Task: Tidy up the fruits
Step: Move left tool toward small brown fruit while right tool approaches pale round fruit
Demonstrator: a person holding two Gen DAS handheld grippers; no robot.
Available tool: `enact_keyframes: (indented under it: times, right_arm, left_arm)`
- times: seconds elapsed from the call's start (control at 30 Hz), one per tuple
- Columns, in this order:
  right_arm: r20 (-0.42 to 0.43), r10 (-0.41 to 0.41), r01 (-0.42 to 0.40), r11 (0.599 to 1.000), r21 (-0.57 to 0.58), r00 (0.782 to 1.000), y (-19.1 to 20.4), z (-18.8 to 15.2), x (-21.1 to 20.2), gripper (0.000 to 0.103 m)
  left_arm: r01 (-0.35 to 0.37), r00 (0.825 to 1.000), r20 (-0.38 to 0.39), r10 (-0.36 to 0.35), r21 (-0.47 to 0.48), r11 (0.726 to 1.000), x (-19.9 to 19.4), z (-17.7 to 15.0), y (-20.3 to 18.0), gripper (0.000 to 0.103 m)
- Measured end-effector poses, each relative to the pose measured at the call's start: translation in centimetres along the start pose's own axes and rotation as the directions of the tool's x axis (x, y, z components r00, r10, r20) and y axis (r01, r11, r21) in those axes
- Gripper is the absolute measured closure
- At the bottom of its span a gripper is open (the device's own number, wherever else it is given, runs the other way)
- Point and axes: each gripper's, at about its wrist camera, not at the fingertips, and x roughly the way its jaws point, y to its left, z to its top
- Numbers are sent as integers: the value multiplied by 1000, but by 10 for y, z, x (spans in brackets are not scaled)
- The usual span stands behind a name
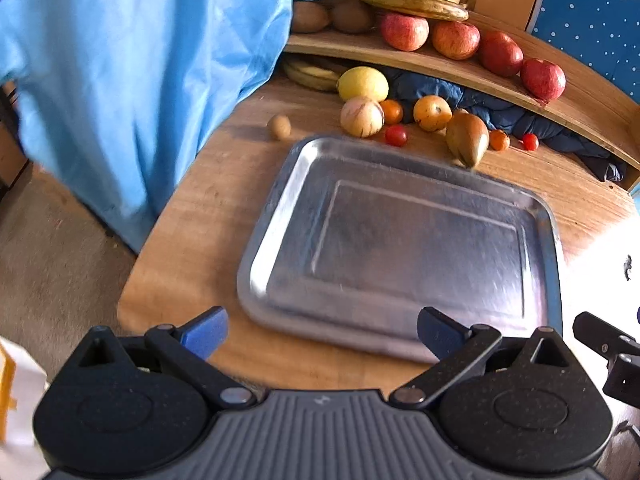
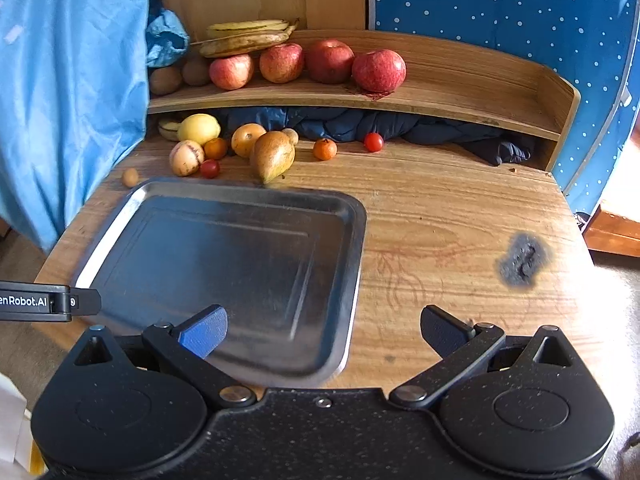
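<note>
Your left hand-held gripper [image 1: 322, 338] fills the bottom of the left wrist view, its blue-padded fingers [image 1: 206, 332] spread wide apart and holding nothing. Your right hand-held gripper [image 2: 324, 334] sits the same way at the bottom of the right wrist view, released and empty, its left finger over the near corner of the tray.

An empty metal tray [image 2: 104, 240] lies flat on the wooden table [image 2: 440, 216], in the centre of the left view and the centre left of the right view.

Just beyond the tray's far edge, in the upper middle of both views, loose fruit is scattered on the table: a lemon [image 2: 199, 128], a pale striped round fruit [image 2: 186, 157], a brown pear-shaped fruit [image 2: 273, 155] almost touching the tray rim, two small orange fruits [image 2: 324, 149], two cherry tomatoes [image 2: 373, 142], and a tiny brown fruit [image 2: 130, 177] off to the left.

Above them, a curved wooden shelf [image 2: 460, 92] carries four red apples [image 2: 378, 70] in a row, bananas [image 2: 248, 36] resting on top at the left end, and brown kiwi-like fruits [image 2: 165, 80] beside them. A dark blue cloth [image 2: 400, 126] is bunched under the shelf. A light blue sheet [image 2: 72, 100] hangs along the left of both views.
</note>
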Motion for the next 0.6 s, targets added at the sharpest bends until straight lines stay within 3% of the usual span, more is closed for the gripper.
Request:
enact_keyframes:
  times: [0.37,0.6]
  right_arm:
    - [14,-46,45,997,69,999,56,36,33,0]
    - [45,-69,65,995,73,997,98,44,43,0]
  left_arm:
    - [38,999,-16,-36,122,992,44,58,39,0]
    - [46,999,-18,-44,190,981,60,73,68,0]
